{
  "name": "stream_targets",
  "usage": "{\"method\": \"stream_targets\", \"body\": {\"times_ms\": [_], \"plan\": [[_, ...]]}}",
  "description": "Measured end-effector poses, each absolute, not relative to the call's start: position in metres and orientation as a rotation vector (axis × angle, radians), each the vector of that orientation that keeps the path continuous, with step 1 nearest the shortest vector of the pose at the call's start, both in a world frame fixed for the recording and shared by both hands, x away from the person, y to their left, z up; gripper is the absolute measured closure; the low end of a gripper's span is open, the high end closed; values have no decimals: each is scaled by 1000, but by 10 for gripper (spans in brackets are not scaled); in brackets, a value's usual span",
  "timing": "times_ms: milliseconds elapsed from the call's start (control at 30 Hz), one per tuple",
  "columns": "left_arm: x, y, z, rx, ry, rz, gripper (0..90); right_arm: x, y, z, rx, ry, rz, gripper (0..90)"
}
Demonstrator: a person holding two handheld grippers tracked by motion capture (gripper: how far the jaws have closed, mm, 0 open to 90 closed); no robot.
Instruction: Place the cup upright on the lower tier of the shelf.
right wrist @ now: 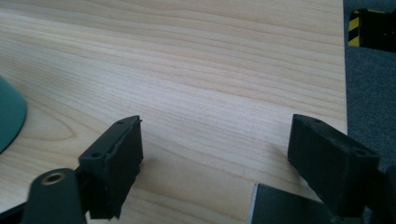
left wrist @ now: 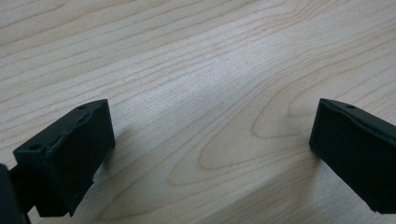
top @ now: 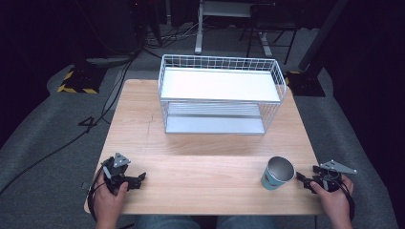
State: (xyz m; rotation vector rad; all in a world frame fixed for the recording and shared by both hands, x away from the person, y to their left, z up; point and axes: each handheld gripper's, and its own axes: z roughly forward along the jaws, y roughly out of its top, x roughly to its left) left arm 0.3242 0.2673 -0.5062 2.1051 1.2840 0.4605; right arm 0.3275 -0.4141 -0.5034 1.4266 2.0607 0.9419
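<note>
Saw left gripper [top: 136,180] resting on table [top: 200,138] at its near left corner, jaws spread wide with bare wood between them. Found right gripper [top: 302,177] at near right edge, jaws also wide apart and holding nothing, just beside teal cup [top: 277,173] standing upright with mouth open. Noted white wire rack [top: 220,93] with two shelves at far side of table, well apart from both grippers

Light: my worktop [top: 200,176] is evenly bright from overhead; the room around it is nearly black.
Glare: the rack's white shelf [top: 218,85] washes out.
Focus: my tongs' close views look soft.
</note>
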Motion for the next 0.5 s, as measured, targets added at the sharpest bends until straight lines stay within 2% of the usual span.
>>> {"method": "stream_targets", "body": {"times_ms": [500], "plan": [[325,267,-506,2104,1289,465,3,279,-417,-493,1399,2035,1033,182]]}}
